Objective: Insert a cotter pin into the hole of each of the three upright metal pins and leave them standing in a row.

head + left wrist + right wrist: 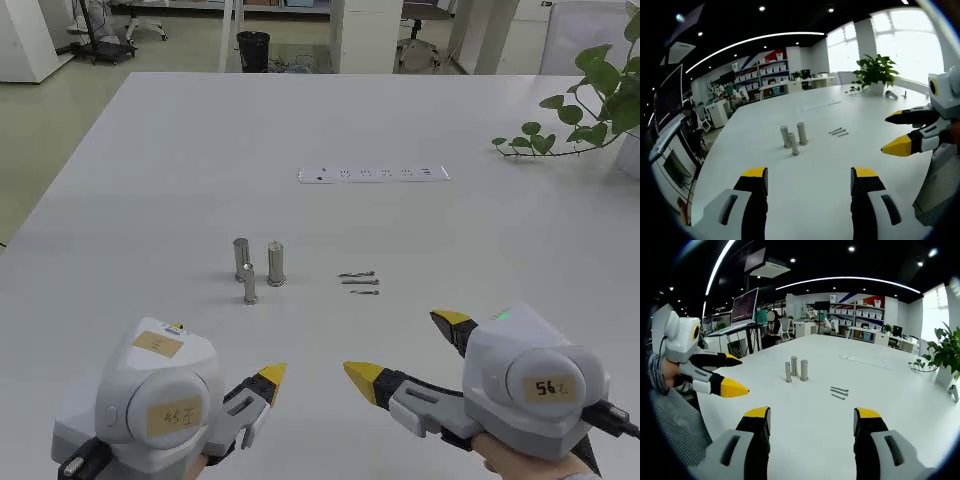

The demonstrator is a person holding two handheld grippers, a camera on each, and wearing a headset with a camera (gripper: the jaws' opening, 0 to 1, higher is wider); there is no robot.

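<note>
left gripper (810, 175) and right gripper (812, 414) hover over the tabletop's (200, 150) near edge, jaws spread and empty, probably poised to begin. three metal pins (276, 263) stand clustered mid-tabletop, holes unfilled. loose cotter pins (360, 281) lie beside them, toward the right edge. the right sticker (553, 388) seems to read "56"; the left sticker (174, 415) is illegible.

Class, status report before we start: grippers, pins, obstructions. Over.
Left gripper open, right gripper open, both empty. Metal pins upright, clustered. Cotter pins loose beside them. Path clear.
</note>
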